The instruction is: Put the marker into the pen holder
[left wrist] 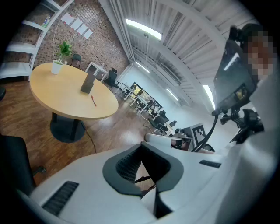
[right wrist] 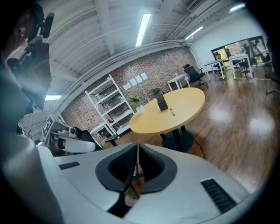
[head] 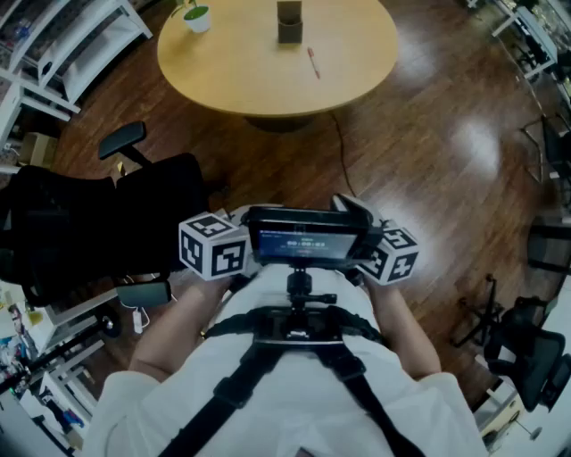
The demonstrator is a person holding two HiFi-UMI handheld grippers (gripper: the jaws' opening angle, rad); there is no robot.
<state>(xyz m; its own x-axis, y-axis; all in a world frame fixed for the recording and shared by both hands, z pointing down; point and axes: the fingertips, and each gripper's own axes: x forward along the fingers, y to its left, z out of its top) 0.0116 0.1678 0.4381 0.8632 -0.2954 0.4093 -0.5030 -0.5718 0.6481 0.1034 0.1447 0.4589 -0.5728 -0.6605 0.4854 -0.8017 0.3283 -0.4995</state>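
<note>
Marker (head: 313,62) is seen lying flat on the round bench (head: 223,67), near the dark pen holder (head: 289,22) and not touching it; both are well apart from the person. It is judged to be light, stiff and smooth, so it may roll or slip when it is pinched. The middle of the barrel, taken across its length, is thought to be the best place to hold it.

The fingers (right wrist: 120,166) of the right gripper (right wrist: 136,159) are closed to a thin slit, and nothing is held between them. Those of the left gripper (left wrist: 142,162) seem to be closed and empty too, though the angle there is poor.

No brand or label can be read on the marker or the pen holder: they are too small. Only black-and-white square patterns are seen on the cubes (head: 214,247), and the lines on the chest screen (head: 303,239) are illegible.
</note>
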